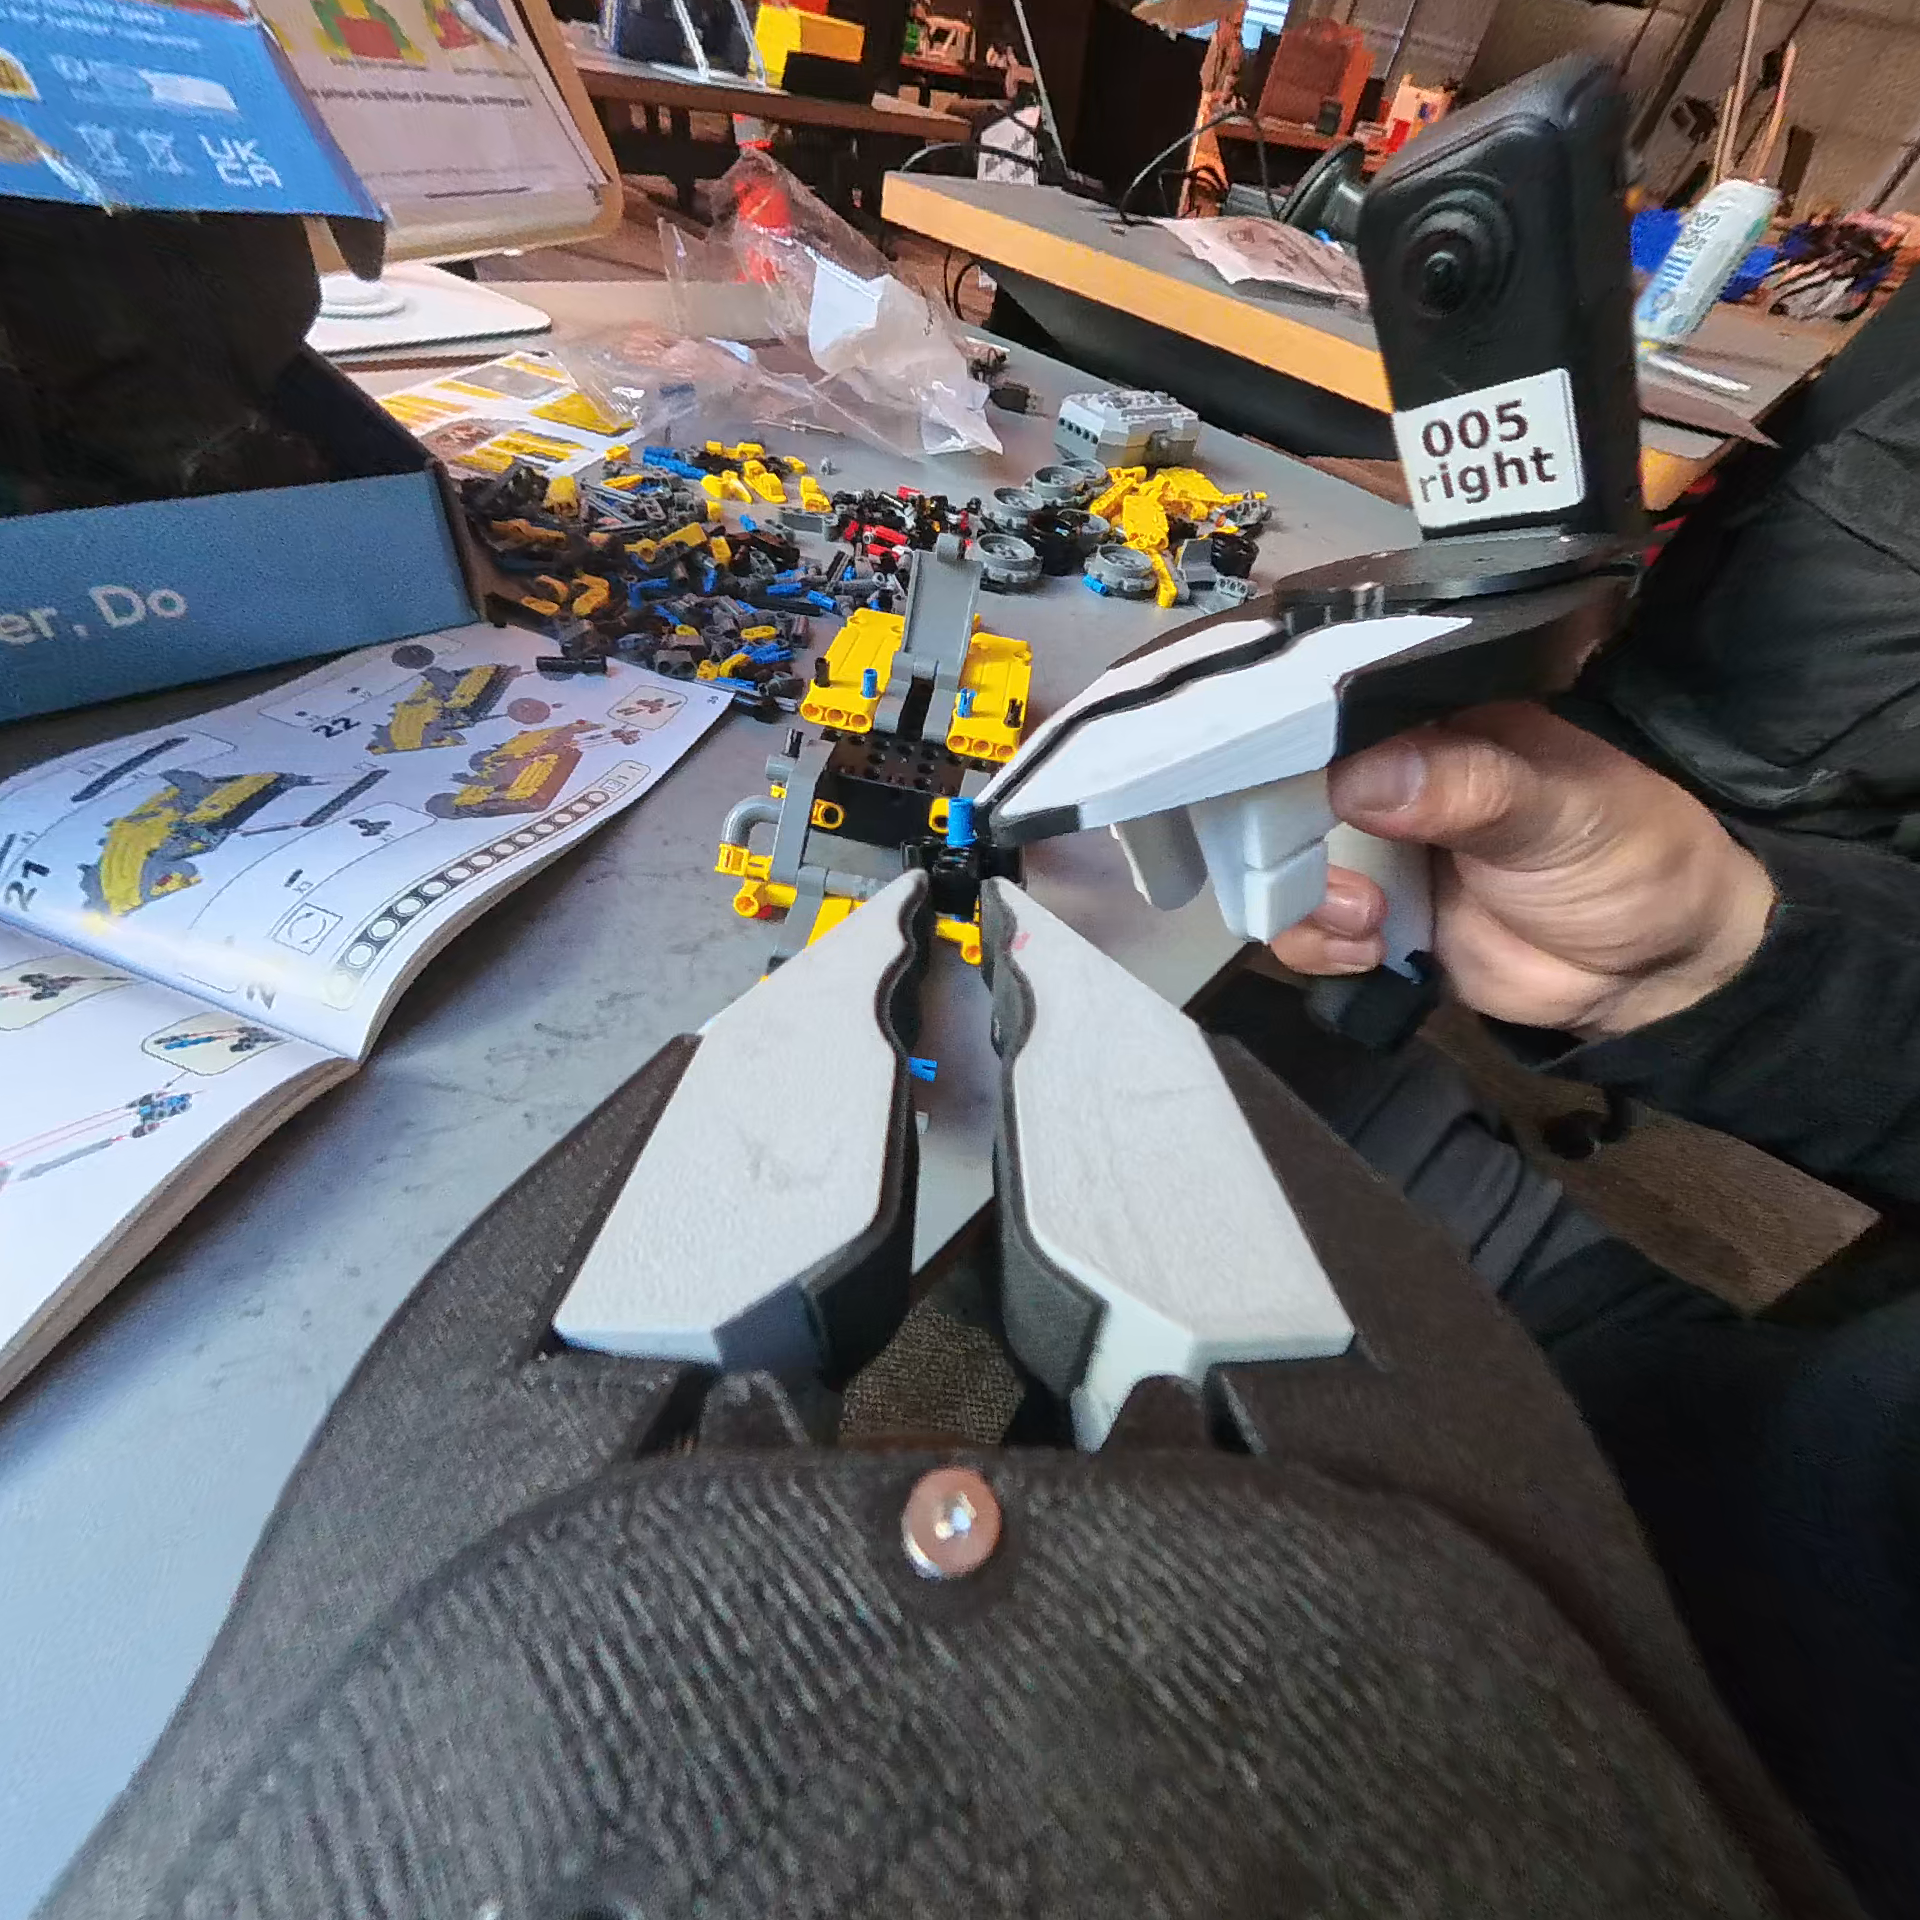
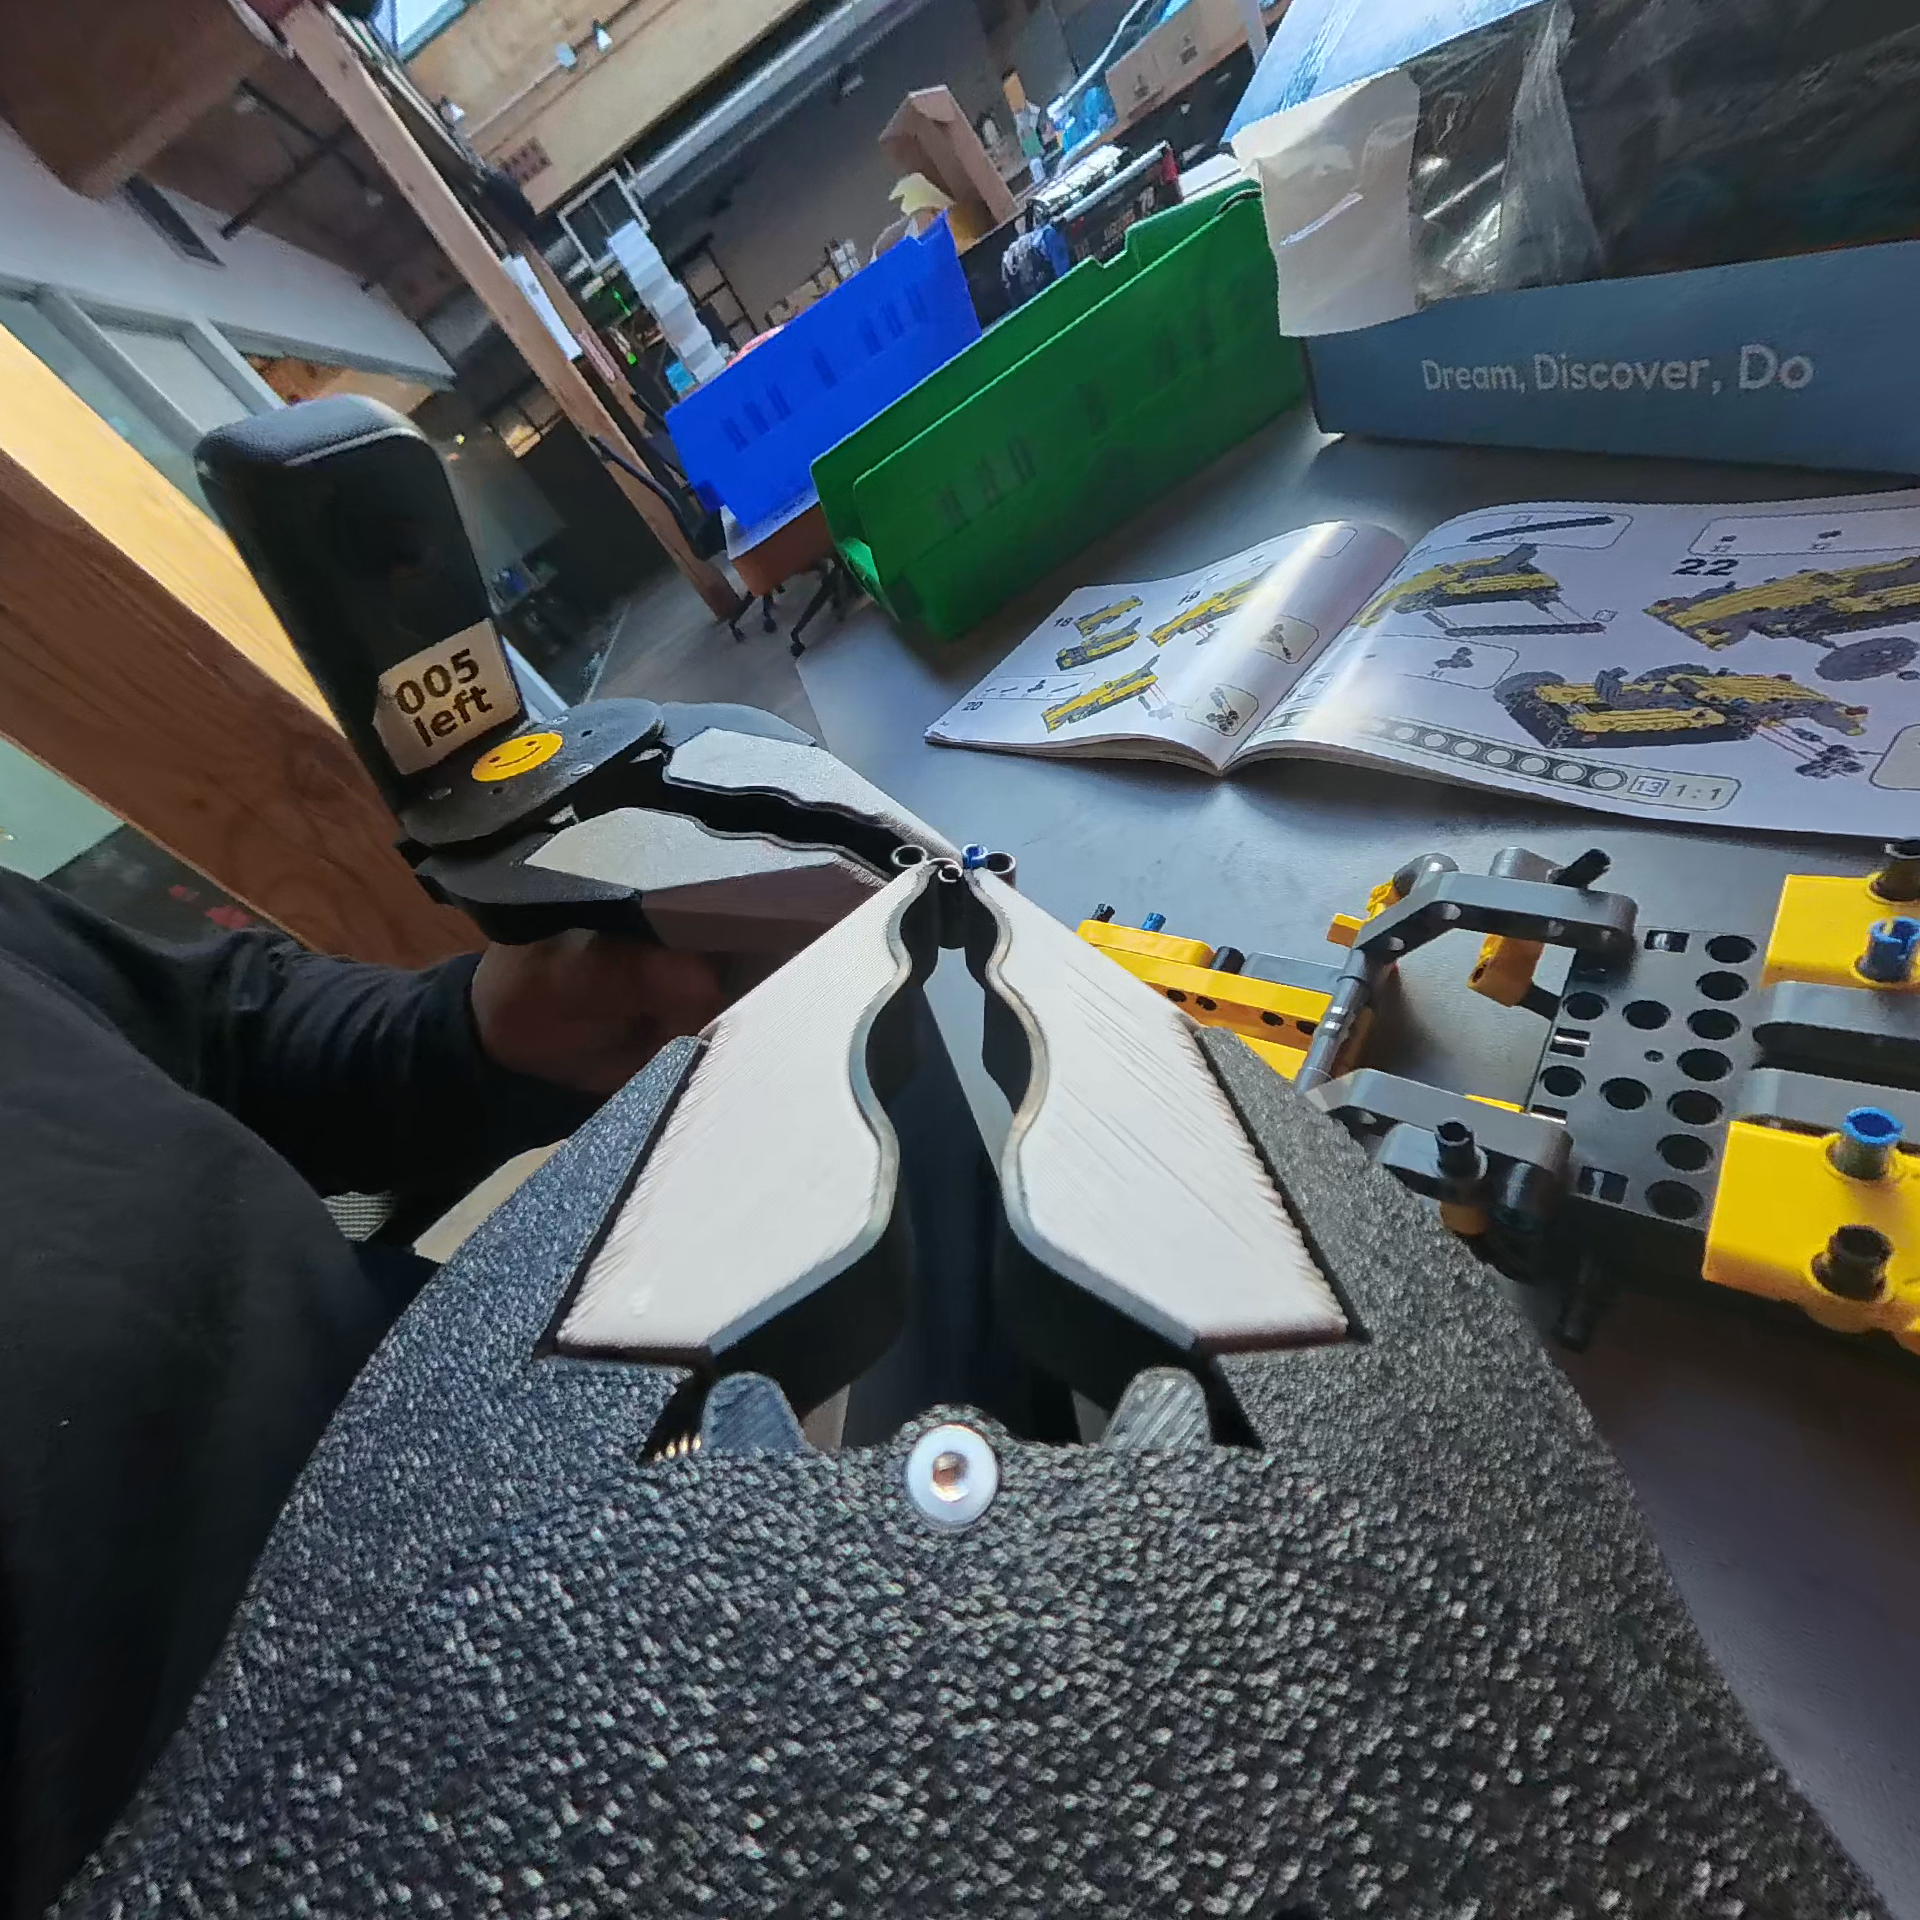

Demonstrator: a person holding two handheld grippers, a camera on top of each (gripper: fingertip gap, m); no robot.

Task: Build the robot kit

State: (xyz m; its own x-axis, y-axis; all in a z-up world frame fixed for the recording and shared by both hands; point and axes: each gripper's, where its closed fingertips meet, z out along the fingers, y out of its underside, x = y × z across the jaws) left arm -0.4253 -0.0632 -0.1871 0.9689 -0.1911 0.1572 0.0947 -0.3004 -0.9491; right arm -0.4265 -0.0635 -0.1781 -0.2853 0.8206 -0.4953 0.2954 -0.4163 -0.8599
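— Model (image 2: 1621, 1049) first: a half-built yellow, black and grey vehicle, lying on the grey table (image 2: 1143, 831) beside the open booklet (image 2: 1455, 665).
— Grippers?
— Left gripper (image 1: 954, 883) pinches a small black connector (image 1: 954, 871). Right gripper (image 2: 951, 871) meets it, seemingly nipping the blue pin (image 1: 961, 819).

I see the grey counter (image 1: 582, 1049) carrying everything. The open instruction booklet (image 1: 312, 831) lies to my left, the blue cardboard box (image 1: 229, 582) behind it. Ahead of the left claw (image 1: 954, 883) stands the yellow-and-black brick vehicle model (image 1: 904, 727), and behind that spreads the heap of loose small plastic parts (image 1: 727, 551), with a crumpled clear plastic bag (image 1: 831, 301) farther back. The right claw (image 1: 989, 821) comes in from the right, its tips meeting the left claw's at a small black connector piece (image 2: 951, 868), just before the model.
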